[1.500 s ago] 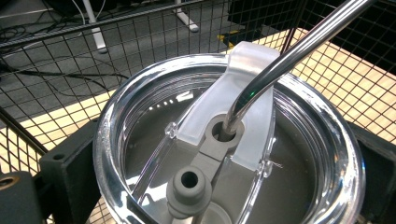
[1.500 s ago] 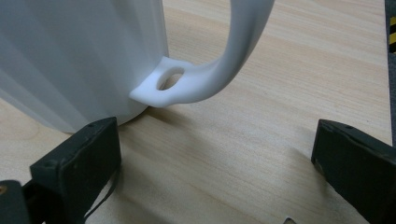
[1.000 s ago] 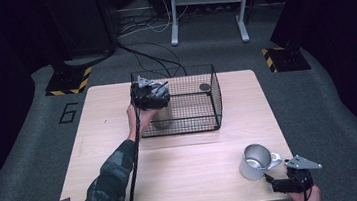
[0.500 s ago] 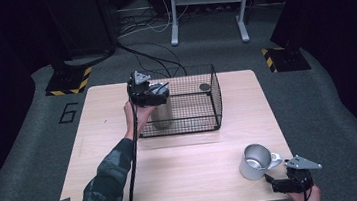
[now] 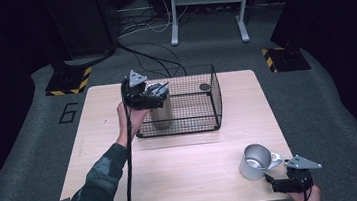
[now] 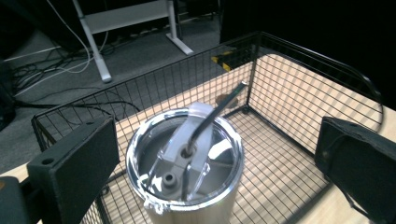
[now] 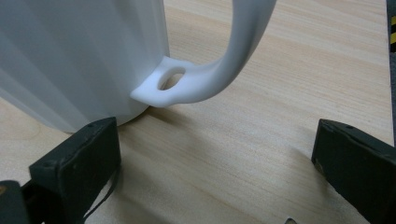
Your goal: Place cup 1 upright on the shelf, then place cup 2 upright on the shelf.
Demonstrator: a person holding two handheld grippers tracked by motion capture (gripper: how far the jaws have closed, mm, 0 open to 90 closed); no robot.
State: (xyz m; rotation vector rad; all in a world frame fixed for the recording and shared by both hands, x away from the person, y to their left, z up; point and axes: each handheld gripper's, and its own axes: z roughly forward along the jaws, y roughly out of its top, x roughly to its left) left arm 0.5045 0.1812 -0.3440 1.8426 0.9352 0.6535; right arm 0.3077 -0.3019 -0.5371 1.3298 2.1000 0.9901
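Nearest the person, at the table's (image 5: 125, 186) front right corner, the right gripper (image 5: 279, 183) rests low with its jaws spread wide and nothing between them; the white mug (image 5: 254, 162) stands upright just ahead of it, its handle (image 7: 224, 70) curving out above the gap between the jaws but touching neither. Farther back, the left gripper (image 5: 153, 94) hovers over the near left corner of the black wire basket (image 5: 215, 96), jaws parted on either side of a steel cup (image 6: 184, 163) that stands upright inside that corner, closed by a clear lid with a bent metal straw (image 6: 215, 112) leaning toward the far wall. The jaws look clear of the cup's sides, so the work in hand appears to be either taking the cup or having just let it go; which one cannot be told. To grip it well, the jaws should come straight down past the lid's rim and close on the steel wall below, squarely across the widest part, keeping clear of the straw and of the basket's wire edge. A lift should go straight up until the cup's base clears the rim, since a tilt could catch the wires.
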